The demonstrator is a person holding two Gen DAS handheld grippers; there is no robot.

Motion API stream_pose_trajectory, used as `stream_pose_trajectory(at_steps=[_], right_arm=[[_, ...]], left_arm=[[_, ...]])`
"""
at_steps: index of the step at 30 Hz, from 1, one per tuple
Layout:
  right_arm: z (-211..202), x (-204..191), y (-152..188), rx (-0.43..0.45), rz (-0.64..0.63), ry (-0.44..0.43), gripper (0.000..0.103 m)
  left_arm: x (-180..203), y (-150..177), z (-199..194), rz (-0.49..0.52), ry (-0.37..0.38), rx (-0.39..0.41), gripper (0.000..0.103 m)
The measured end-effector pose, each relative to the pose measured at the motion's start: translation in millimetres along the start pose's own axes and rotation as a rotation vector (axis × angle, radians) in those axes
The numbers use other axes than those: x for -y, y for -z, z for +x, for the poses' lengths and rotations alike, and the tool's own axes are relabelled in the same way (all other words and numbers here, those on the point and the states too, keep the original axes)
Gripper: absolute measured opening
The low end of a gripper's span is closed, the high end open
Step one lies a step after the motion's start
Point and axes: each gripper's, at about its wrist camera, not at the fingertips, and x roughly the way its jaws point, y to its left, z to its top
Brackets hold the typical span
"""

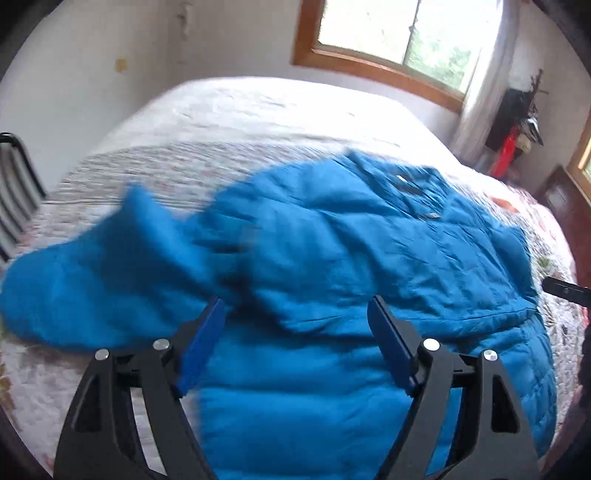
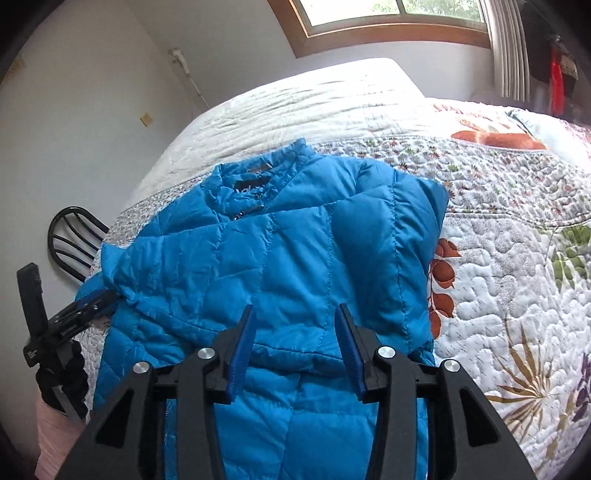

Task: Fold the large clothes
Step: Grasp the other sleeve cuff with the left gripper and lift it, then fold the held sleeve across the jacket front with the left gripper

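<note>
Blue quilted jacket [image 2: 280, 258] spread on a floral quilt [image 2: 517, 266] over the bed [image 2: 295, 99], collar [image 2: 255, 177] at the far end, hem nearest. Right sleeve folded in over the chest; left sleeve [image 1: 92, 273] flung out to the left, blurred. Left gripper [image 1: 297, 332] above the near part of the jacket, jaws spread wide, nothing between the blue pads [image 1: 201, 343]. In the right wrist view, same left gripper [image 2: 92, 299] at the jacket's left edge; whether touching the cloth, cannot tell. Right gripper [image 2: 295, 347] over the jacket's middle, jaws parted less widely, gripping nothing, fabric visible below and between the pads [image 2: 349, 350]. Black chair [image 2: 74, 240] beside the bed at far left. Wood-framed window [image 2: 388, 22] on the far wall.
</note>
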Motion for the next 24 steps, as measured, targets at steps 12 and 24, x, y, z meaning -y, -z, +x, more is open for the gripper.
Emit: stream_pose_trajectory(at_steps=[12, 24], right_arm=[[44.1, 8.0, 5.7, -0.102, 0.011, 0.13, 0.046], [51.3, 9.3, 7.7, -0.104, -0.009, 0.141, 0.046]], left_arm=[[-274.8, 50.7, -32.1, -0.463, -0.361, -0.125, 0.079], [-348.2, 51.2, 5.8, -0.686, -0.229, -0.077, 0.082]])
